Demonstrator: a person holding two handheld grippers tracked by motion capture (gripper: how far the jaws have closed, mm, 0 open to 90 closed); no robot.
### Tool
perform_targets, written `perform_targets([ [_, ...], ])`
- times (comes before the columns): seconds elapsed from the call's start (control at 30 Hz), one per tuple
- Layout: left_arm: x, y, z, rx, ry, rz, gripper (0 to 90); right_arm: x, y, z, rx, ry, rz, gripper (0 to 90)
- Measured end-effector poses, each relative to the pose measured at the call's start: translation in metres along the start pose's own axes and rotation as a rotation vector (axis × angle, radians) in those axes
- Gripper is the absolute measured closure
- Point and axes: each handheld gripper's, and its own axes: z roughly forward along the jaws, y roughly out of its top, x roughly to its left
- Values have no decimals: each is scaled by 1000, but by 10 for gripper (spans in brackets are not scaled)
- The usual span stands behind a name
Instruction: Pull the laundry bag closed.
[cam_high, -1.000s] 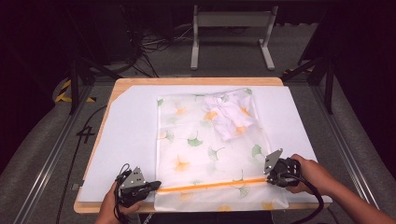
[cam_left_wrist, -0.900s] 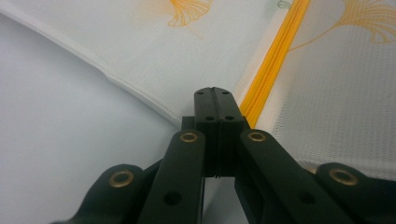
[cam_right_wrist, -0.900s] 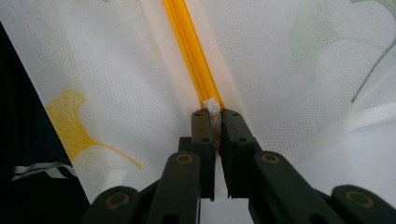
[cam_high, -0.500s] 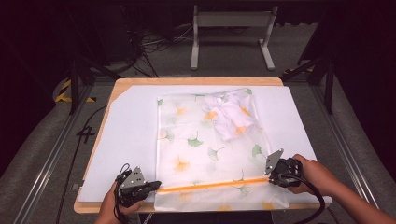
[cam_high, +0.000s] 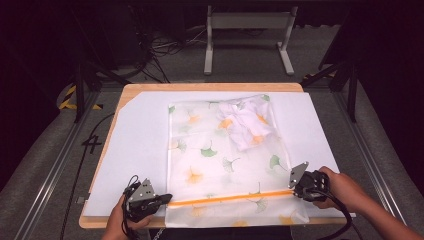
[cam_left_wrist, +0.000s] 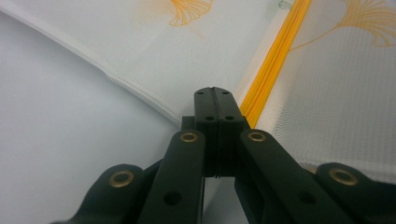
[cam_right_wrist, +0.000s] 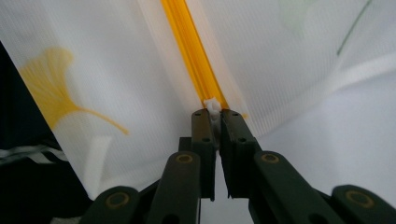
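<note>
Grippers pinch mesh bag zipper ends near table edge.

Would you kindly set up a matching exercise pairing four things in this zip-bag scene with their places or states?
Things:
1. left gripper
2. right gripper
3. orange zipper
4. white garment

Places or states:
A. inside the mesh bag's far right corner
B. shut at the zipper's left end
C. runs across the bag's near end
D. shut on the white zipper pull

Pairs: 1-B, 2-D, 3-C, 4-A

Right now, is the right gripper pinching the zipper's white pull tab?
Yes, the right gripper is shut on the white pull tab at the orange zipper's end.
</note>
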Motion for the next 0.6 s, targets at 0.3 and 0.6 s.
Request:
perform_targets([
  [0.3,1,0,0,-1,-3,-1,900,-4,-12,-2,-82,51,71,840],
  [0.6,0,-1,0,-11,3,-2,900,-3,-15,-4,-94,20,57,792],
])
